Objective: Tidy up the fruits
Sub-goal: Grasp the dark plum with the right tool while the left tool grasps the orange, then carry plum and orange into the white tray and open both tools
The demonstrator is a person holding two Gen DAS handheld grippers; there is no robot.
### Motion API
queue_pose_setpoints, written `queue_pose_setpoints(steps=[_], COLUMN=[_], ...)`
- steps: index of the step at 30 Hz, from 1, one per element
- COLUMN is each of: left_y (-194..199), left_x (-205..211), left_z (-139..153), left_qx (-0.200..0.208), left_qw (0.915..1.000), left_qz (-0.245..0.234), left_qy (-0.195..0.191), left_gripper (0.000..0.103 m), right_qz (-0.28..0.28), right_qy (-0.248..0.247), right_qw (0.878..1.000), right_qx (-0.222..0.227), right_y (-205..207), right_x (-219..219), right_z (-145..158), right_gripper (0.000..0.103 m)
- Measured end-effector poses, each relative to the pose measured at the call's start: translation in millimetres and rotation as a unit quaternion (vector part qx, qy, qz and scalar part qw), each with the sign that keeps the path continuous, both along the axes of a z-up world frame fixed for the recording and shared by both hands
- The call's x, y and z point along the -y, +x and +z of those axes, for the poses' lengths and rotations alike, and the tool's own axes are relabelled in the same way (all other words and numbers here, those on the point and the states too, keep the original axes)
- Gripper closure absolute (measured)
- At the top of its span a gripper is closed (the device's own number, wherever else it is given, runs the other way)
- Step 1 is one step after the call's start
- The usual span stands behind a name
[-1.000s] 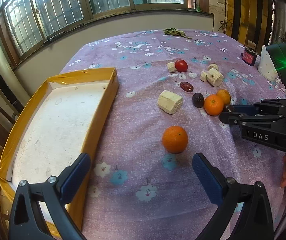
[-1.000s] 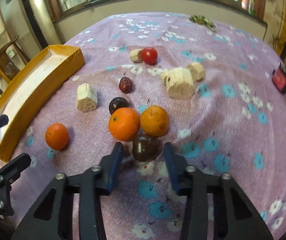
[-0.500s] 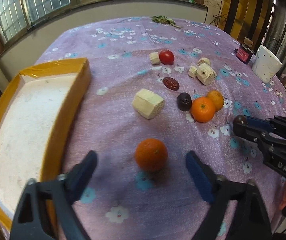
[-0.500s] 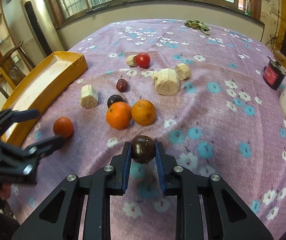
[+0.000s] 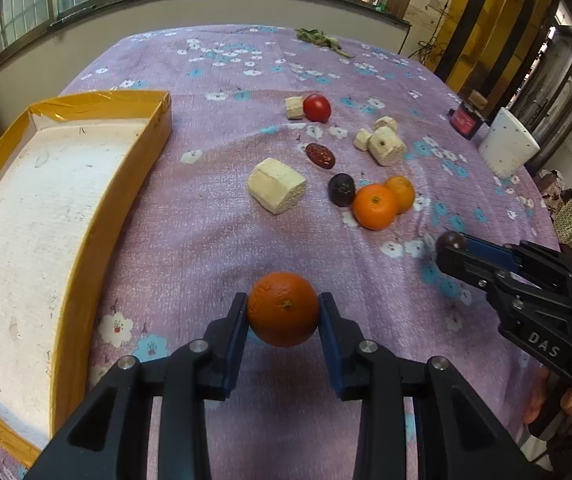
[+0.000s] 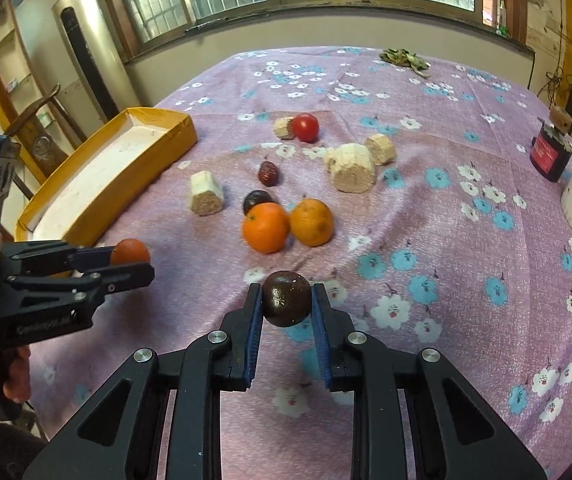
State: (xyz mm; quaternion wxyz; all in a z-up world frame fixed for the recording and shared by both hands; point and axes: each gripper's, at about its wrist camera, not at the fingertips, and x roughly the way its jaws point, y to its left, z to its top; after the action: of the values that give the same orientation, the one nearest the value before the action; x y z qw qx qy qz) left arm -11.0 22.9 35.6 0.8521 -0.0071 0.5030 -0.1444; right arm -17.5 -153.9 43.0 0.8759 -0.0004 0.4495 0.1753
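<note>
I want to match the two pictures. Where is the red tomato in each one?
Left wrist view: the red tomato sits upper middle, touching a pale chunk on its left.
Right wrist view: the red tomato sits upper middle, beside the same pale chunk.
Shared landmark: the yellow tray, left of it in both.

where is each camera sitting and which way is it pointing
Left wrist: rides the left hand-held gripper, looking forward over the orange it clamps, yellow tray at its left; the right hand-held gripper shows at right.
Right wrist: rides the right hand-held gripper, looking over the dark round fruit it clamps; the left one shows at left.
Shared: tray, tomato, both held fruits.
</note>
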Motion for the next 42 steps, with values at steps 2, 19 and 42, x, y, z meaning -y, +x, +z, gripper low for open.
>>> queue_pose_setpoints(steps=[2, 19, 42], left_y=[-5, -20, -11], left_x=[-4, -99, -242], left_z=[6, 41, 0], left_qx=[0.006, 0.045, 0.025], left_qw=[0.9999, 0.9972, 0.9885], left_qz=[-0.005, 0.038, 0.145], left_qy=[-0.01, -0.046, 0.035], left_gripper=[0.066, 0.066, 0.066], right_qz=[0.0, 0.059, 0.177], right_qy=[-0.007, -0.001, -0.014], right_qw=[1.0, 0.998, 0.983], right_qx=[0.007, 0.01, -0.037], right_y=[-4, 3, 27], right_x=[-5, -114, -292], right_z=[4, 25, -12], right_gripper=[0.08, 0.08, 0.08])
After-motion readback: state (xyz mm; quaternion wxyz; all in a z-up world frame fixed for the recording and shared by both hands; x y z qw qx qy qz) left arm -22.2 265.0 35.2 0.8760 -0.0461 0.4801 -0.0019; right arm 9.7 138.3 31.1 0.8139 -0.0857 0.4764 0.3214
